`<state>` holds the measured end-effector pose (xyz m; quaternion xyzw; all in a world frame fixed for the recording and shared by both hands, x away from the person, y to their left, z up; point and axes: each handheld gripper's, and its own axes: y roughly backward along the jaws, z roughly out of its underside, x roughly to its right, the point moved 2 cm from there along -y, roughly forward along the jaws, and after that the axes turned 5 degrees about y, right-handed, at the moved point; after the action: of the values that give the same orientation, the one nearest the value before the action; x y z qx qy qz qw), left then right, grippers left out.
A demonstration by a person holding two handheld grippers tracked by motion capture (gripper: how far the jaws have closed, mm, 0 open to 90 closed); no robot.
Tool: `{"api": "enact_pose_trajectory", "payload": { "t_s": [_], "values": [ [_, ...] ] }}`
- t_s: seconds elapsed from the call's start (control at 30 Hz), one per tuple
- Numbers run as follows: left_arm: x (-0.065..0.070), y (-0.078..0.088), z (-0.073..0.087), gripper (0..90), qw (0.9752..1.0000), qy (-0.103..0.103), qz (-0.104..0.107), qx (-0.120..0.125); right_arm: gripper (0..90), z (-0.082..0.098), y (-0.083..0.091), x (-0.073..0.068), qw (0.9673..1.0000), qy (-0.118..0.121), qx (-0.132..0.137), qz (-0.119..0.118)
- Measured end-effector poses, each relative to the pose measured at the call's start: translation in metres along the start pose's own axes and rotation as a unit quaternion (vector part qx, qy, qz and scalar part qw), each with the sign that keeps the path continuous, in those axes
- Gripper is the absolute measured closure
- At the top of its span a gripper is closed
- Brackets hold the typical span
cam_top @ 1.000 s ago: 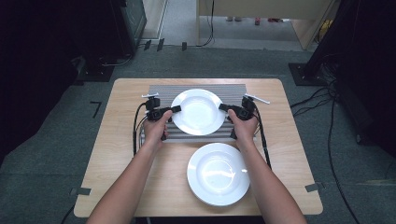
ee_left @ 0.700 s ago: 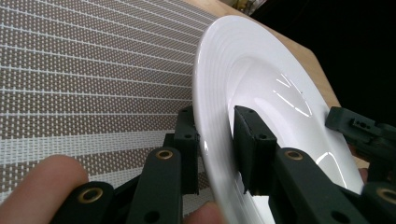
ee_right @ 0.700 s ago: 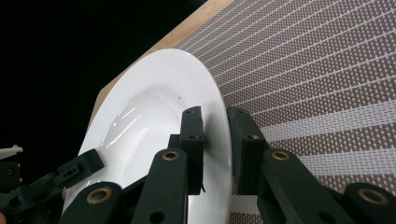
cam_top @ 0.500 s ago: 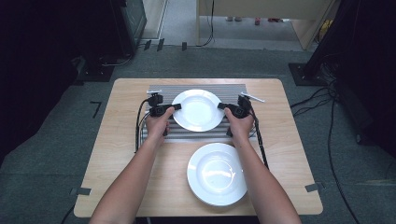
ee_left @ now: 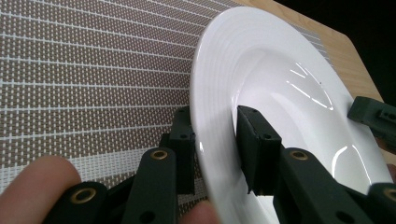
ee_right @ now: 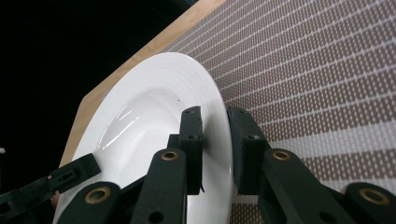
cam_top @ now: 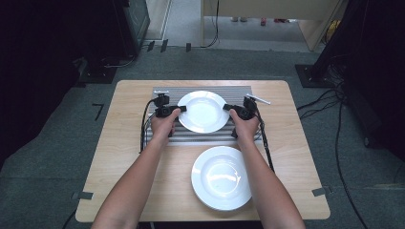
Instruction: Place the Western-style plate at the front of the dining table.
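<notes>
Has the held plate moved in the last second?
Yes. The held plate, gripped by both grippers, has shifted slightly toward the mat's far edge, away from the near plate, which has stayed put.

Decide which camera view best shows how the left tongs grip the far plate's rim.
The left gripper view: the left tongs pinch the far plate rim, one jaw above and one beneath. The high view shows the left tongs small at the plate's edge. The right gripper view shows them distant, across the plate.
</notes>
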<state>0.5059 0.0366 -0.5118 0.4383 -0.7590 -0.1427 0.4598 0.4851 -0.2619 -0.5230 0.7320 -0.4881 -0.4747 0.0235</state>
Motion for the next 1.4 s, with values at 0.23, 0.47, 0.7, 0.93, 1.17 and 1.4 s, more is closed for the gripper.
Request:
{"api": "enact_pose_trajectory", "payload": {
  "t_s": [0.23, 0.47, 0.7, 0.93, 1.17, 1.4],
  "values": [
    [-0.003, -0.002, -0.003, 69.2, 1.0, 0.003, -0.006, -0.001, 78.3, 0.0, -0.004, 0.0, 0.9999, -0.011, 0.013, 0.0],
    [-0.006, -0.003, -0.001, 69.0, 1.0, 0.001, -0.009, -0.001, 78.0, 0.003, -0.008, 0.001, 0.9999, -0.007, 0.01, -0.002],
    [-0.009, -0.004, 0.003, 61.1, 0.9999, -0.015, -0.003, -0.004, 74.5, 0.003, -0.006, -0.004, 0.9999, 0.009, 0.012, 0.006],
    [-0.009, 0.008, -0.003, 40.3, 0.9987, -0.027, -0.04, 0.017, 62.1, 0.002, -0.003, -0.011, 0.9988, 0.045, 0.015, 0.011],
    [-0.014, 0.027, 0.001, 25.6, 0.9979, -0.037, -0.053, 0.003, 52.0, -0.004, 0.014, -0.015, 0.9935, 0.11, 0.007, 0.03],
    [-0.028, 0.053, 0.003, 20.3, 0.998, -0.034, -0.047, 0.027, 40.3, -0.006, 0.043, -0.027, 0.9887, 0.145, -0.002, 0.04]
  ]
}}
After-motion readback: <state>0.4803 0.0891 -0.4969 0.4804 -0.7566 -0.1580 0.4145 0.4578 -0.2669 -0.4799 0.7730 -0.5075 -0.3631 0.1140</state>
